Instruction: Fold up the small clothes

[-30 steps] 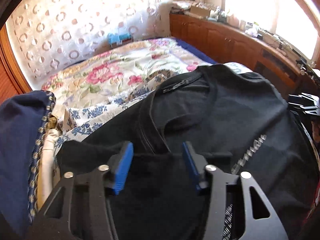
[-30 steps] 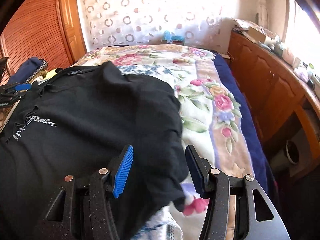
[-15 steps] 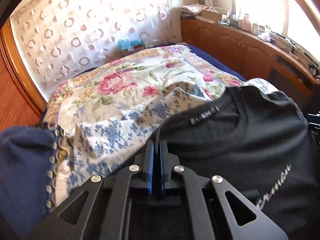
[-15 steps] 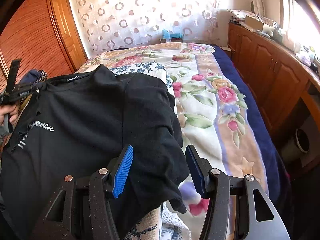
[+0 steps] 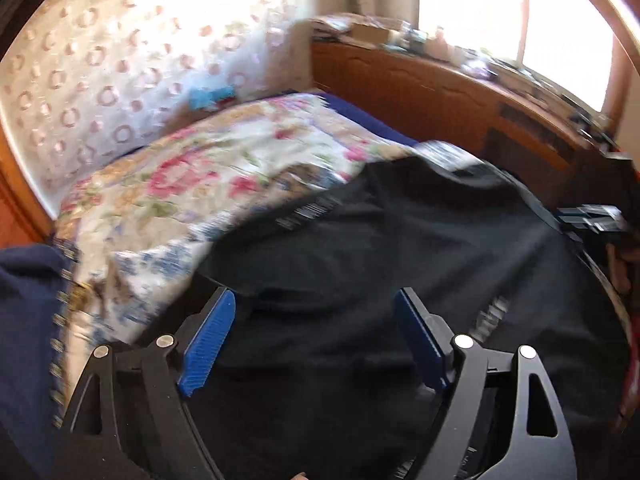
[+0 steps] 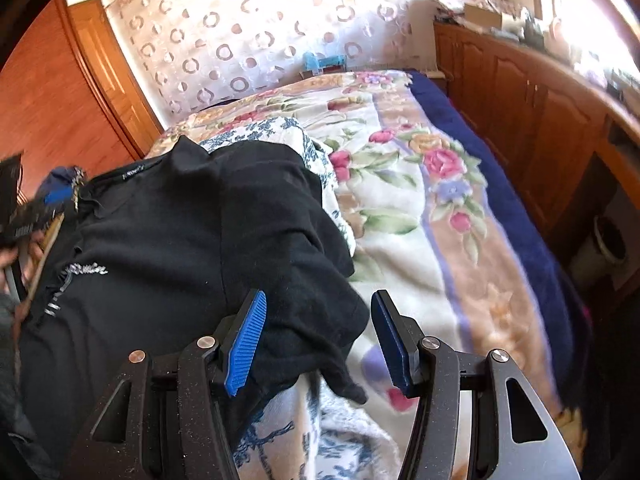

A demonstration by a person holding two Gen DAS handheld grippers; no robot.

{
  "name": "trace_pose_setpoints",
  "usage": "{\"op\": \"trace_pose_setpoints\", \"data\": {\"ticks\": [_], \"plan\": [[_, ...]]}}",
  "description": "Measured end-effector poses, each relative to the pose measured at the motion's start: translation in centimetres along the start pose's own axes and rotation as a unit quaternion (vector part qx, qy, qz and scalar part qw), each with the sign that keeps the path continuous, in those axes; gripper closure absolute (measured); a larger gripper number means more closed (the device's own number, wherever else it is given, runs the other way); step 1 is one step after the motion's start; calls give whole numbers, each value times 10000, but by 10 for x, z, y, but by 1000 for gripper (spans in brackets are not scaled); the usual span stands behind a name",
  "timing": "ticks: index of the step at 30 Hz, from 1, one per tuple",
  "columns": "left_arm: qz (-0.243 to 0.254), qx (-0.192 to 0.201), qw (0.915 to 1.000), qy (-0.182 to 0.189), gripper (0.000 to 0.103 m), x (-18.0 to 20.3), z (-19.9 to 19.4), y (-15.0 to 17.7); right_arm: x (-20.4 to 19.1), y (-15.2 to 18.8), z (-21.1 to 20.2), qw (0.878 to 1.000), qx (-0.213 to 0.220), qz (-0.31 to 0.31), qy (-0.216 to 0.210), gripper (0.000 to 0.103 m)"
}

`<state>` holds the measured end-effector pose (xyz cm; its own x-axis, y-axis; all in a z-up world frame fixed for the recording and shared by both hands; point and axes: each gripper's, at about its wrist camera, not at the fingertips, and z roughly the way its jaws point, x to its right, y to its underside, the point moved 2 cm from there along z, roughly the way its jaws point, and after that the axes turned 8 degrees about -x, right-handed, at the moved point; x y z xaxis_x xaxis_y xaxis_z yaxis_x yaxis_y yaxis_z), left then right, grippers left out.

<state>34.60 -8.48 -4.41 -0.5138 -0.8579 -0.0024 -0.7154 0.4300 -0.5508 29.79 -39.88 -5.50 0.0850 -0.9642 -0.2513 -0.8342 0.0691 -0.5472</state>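
We note a black T-shirt point(image 5: 400, 248) spread over the near end of a bed, filling the centre and lower right of the left wrist view. In the right wrist view it takes the left half of the frame, collar toward the upper left, white lettering point(image 6: 86, 270) at mid left.

The left gripper point(image 5: 314, 336) sits at the bottom centre of its frame, over the shirt. Its jaws are opening and stand wide; black cloth lies below and between them, but the blue pads point(image 5: 208, 342) do not press on it. The frame is motion-blurred.

The right gripper point(image 6: 318, 338) sits at the bottom centre of its frame, jaws at a middling gap. A hanging flap of the shirt, seemingly a sleeve point(image 6: 320, 344), lies between them. It runs close against the left pad point(image 6: 244, 346); the right pad stands clear of it. We see no pinch.

The floral blanket point(image 6: 400, 208) covers the bed toward the upper right. A blue-and-white patterned cloth point(image 6: 280, 436) shows beneath the shirt at the bottom edge. Wooden cabinets point(image 6: 520, 120) line the right side, and a curtain with rings point(image 6: 224, 40) spans the top.
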Motion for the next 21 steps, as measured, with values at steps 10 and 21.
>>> {"op": "trace_pose_setpoints", "data": {"ticks": [10,21], "plan": [[535,-366,9969,435,21,65,22,30,15,-4,-1,9952,-144,434,-867,84],[585,-241,9974,345,17,66,24,34,-23,-5,-38,9991,373,-212,30,99]]}}
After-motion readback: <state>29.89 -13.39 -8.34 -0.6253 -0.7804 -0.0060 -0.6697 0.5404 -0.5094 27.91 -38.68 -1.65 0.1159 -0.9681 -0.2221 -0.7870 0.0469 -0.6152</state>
